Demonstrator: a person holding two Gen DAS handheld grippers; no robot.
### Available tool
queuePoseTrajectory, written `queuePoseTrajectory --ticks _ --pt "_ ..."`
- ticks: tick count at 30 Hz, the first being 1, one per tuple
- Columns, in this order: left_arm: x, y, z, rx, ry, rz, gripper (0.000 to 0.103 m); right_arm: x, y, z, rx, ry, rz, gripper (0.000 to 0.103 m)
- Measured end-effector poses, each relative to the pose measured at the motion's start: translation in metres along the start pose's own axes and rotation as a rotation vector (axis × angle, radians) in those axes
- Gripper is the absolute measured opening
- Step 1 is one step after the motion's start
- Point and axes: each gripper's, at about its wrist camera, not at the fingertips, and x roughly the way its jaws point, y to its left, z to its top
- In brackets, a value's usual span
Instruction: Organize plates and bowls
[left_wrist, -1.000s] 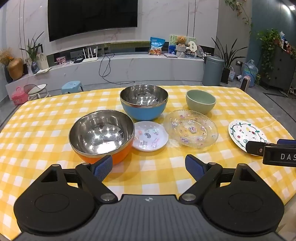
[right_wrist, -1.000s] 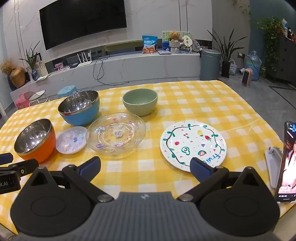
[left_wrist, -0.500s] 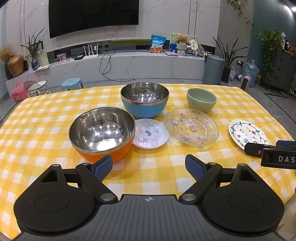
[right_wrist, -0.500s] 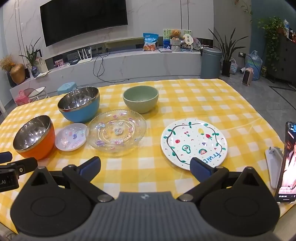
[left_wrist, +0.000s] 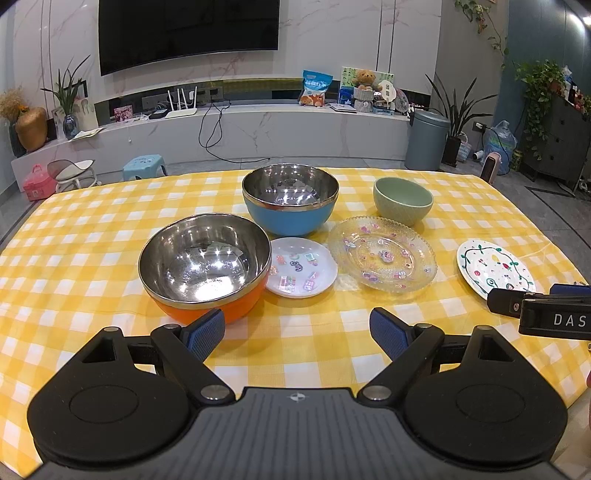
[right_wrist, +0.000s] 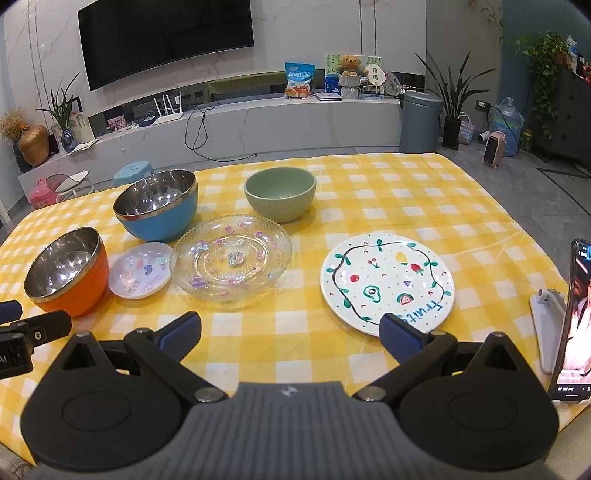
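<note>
On the yellow checked table stand an orange steel bowl (left_wrist: 207, 266), a blue steel bowl (left_wrist: 290, 199), a green ceramic bowl (left_wrist: 402, 199), a small white plate (left_wrist: 301, 271), a clear glass plate (left_wrist: 382, 258) and a white painted fruit plate (right_wrist: 386, 282). My left gripper (left_wrist: 297, 332) is open and empty, just in front of the orange bowl. My right gripper (right_wrist: 290, 332) is open and empty, its right finger at the near edge of the fruit plate. All dishes lie apart on the cloth.
A phone on a white stand (right_wrist: 572, 321) sits at the table's right front edge. The right gripper shows at the right edge of the left wrist view (left_wrist: 543, 310). Behind the table are a TV wall, a grey bin (right_wrist: 419, 122) and plants.
Both grippers have risen or tilted slightly; the dishes sit a little lower in view. Both stay open and empty. No dish has moved.
</note>
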Motion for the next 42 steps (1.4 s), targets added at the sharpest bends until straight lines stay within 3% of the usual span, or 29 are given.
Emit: queuePoseTrajectory --ticks 42 --pt "0.0001 0.0014 -0.0008 -0.005 0.002 -0.003 0.103 0.0020 0.0003 -0.0015 0.003 0.017 0.000 0.100"
